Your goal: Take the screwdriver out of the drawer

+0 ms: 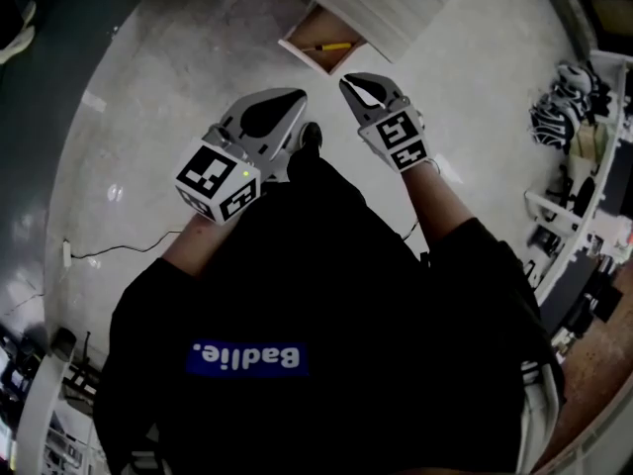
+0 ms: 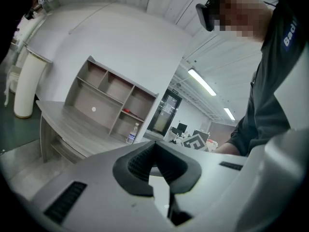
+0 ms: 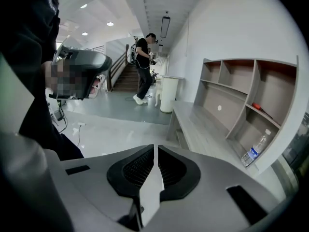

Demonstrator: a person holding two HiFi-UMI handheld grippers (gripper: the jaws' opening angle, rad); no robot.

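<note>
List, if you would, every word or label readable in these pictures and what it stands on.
"Badlie." white on a blue patch on the person's black shirt, upside down in the head view.
"Bad", the same print cut off in the left gripper view.
Water bottle label: too small to read.
Marker cubes: square patterns only, no letters.

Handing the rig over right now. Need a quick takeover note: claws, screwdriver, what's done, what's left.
Left claw: shut, empty, held in front of the body.
Right claw: shut, empty, next to the left one.
Screwdriver: yellow, lying in the open drawer ahead of both claws, untouched.
Done: the drawer is open.
Left: open a claw, reach in, grip the screwdriver, lift it out.
</note>
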